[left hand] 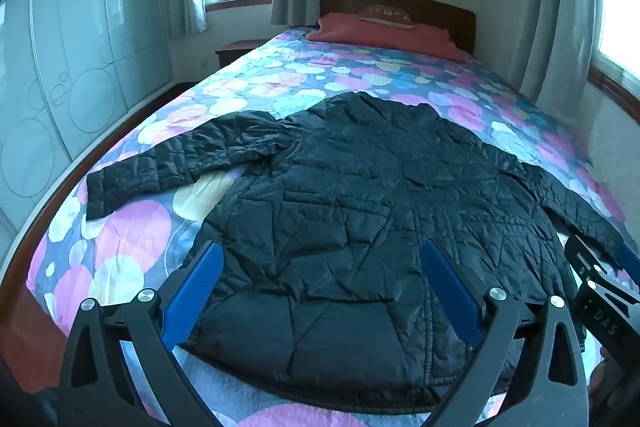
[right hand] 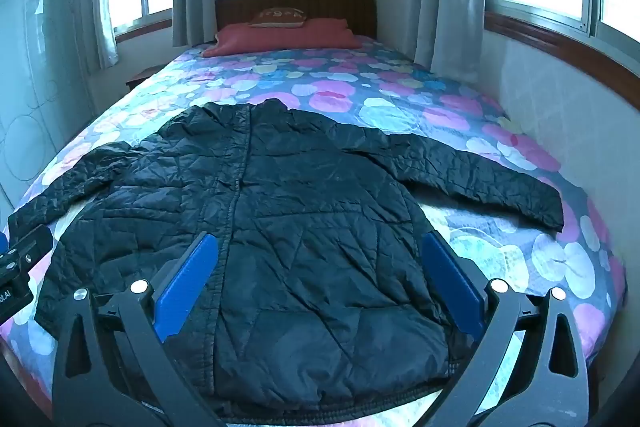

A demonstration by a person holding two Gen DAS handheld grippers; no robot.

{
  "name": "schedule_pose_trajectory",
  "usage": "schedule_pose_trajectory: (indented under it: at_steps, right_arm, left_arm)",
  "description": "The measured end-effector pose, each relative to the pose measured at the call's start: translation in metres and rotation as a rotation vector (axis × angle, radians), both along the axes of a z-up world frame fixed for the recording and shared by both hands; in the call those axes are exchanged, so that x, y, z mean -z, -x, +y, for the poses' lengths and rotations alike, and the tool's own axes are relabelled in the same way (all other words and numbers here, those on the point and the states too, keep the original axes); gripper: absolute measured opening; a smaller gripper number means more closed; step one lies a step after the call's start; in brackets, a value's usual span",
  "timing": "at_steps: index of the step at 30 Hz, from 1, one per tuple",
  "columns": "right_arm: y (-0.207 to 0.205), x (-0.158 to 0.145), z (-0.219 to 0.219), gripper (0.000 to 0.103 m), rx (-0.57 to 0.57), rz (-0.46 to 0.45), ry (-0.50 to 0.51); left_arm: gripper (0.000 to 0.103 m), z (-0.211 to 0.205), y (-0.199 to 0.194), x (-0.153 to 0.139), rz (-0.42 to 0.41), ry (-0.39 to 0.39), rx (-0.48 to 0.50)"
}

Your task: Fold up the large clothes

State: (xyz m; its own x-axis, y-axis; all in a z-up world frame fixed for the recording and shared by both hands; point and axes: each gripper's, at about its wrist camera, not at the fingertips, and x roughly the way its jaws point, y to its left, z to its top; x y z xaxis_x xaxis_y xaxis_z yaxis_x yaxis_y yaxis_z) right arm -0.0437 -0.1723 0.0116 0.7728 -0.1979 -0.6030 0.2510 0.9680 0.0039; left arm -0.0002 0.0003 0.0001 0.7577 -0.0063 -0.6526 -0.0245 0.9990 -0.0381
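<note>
Item: black quilted jacket (left hand: 360, 211), spread flat on the bed (left hand: 132, 235), sleeves out. Left gripper (left hand: 320, 291) and right gripper (right hand: 320, 287): both wide apart, empty, hovering above the hem. Pinch each sleeve cuff; fold inward evenly.

Both wrist cameras sat behind their own fingers (left hand: 204, 279) at the foot of the bed (left hand: 360, 75), tilted down and facing its headboard (right hand: 296, 5). Each looked closely over the black jacket (right hand: 256, 227) ahead of its fingers; the left view stood further left. Both shared jacket, bed and headboard.
</note>
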Motion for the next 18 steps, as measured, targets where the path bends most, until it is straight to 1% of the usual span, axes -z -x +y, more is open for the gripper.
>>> schedule_pose_trajectory:
  at_steps: [4,5,8,18]
  right_arm:
    - [-0.0005,0.0009,0.0019,0.101,0.0,0.003,0.006]
    - [-0.0005,0.0011,0.0022,0.101,0.001,0.003,0.005]
    - [0.0,0.0008,0.0034,0.101,0.003,0.003,0.004]
    - [0.0005,0.0,0.0052,0.101,0.0,0.006,0.005]
  left_arm:
    - [0.098,0.0018,-0.0001,0.0012,0.004,-0.002,-0.001]
    - [0.098,-0.0049,0.0018,-0.0001,0.001,-0.008,-0.003]
    - [0.098,-0.007,0.0037,-0.0017,0.001,-0.011,-0.005]
    - [0.098,-0.004,0.002,0.0012,0.004,-0.011,-0.001]
